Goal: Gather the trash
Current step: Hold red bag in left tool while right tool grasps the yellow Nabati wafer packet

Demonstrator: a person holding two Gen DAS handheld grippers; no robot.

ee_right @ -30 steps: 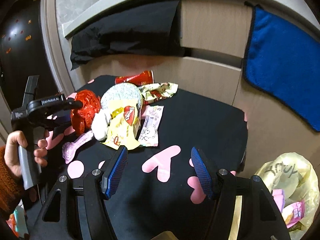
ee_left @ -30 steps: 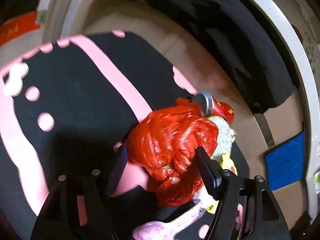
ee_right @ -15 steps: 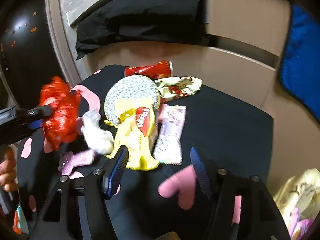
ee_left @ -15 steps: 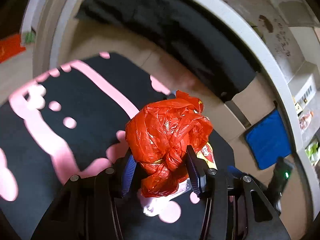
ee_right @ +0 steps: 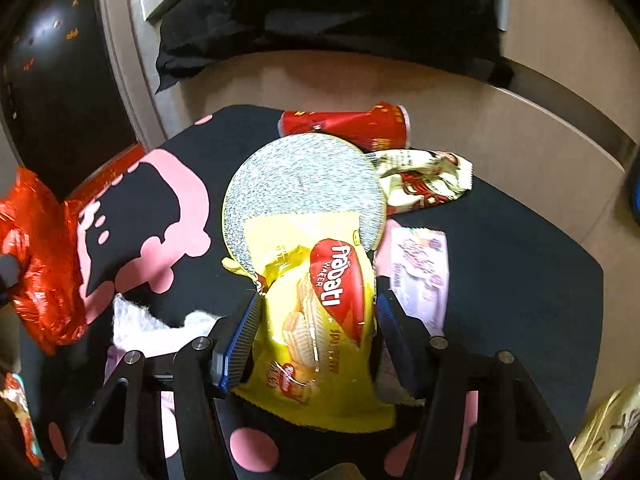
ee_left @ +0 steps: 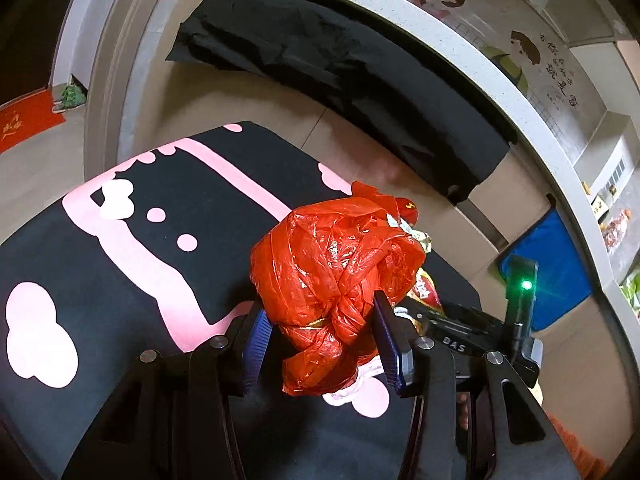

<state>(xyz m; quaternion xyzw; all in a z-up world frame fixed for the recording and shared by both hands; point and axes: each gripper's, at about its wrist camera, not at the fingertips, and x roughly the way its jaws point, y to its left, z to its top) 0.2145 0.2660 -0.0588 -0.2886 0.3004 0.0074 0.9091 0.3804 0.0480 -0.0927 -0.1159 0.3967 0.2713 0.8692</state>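
Crumpled red plastic bag is clamped between the left gripper pads, held above the black pink-patterned tablecloth. Right gripper, part open, straddles the yellow wafer wrapper on that cloth; contact unclear.
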